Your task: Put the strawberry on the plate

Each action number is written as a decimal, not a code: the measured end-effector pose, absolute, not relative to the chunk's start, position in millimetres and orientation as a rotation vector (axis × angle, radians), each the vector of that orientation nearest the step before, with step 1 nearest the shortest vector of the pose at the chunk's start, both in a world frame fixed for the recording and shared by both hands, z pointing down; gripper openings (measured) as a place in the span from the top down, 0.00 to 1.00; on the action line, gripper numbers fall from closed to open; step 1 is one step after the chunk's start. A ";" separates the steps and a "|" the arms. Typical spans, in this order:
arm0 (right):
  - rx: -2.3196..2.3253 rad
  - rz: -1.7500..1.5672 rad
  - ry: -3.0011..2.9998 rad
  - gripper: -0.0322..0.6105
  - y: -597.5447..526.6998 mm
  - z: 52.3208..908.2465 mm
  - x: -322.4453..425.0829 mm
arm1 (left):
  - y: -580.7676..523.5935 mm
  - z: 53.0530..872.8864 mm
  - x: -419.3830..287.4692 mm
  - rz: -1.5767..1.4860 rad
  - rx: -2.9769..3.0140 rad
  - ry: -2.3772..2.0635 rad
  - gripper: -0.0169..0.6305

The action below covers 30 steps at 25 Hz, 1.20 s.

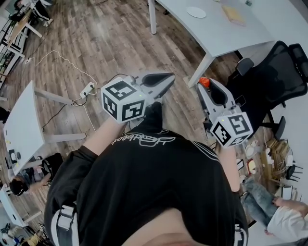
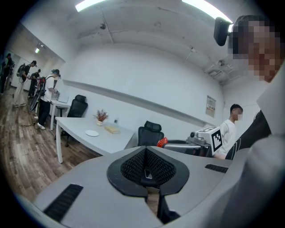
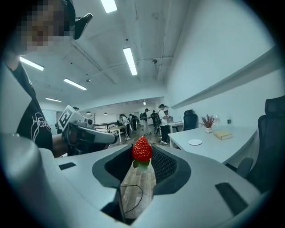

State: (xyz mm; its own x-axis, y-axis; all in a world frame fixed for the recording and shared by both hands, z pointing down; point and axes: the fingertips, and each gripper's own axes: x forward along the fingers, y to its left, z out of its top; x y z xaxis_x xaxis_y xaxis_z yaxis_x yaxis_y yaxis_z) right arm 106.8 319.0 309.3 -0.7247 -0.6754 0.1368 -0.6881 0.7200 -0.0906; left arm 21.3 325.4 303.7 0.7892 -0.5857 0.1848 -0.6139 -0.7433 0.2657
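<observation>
Right gripper (image 3: 142, 156) is clamped on the strawberry (image 3: 141, 149) at its jaw tips for carrying to the plate (image 3: 194, 142), well beyond; left gripper (image 2: 146, 165) is pressed together, unused.

A long white table (image 1: 216, 33) stands ahead of the right gripper (image 1: 204, 86), a bit to its right. On it lie a small white plate (image 1: 196, 12) and, near it, a flat yellowish book (image 1: 234, 14). A little pot of dried flowers (image 3: 208, 121) stands farther back on the table. Below is a brown wooden floor (image 1: 96, 43). On the floor, left of the left gripper (image 1: 166, 81), lies a white power strip (image 1: 87, 89) with thin cables.
</observation>
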 end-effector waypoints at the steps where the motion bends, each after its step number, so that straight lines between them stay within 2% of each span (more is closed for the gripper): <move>1: 1.127 0.212 -2.824 0.75 309.3 311.1 106.3 | 315.4 304.8 20.0 0.126 2.666 -0.918 0.96; 21: 1.252 0.336 -2.663 0.75 -4.6 330.2 48.5 | -11.7 327.1 -51.8 0.165 2.610 -0.784 0.96; 30: 1.347 0.320 -2.616 0.75 -88.6 321.5 37.7 | -100.4 317.0 -60.3 0.171 2.649 -0.711 0.96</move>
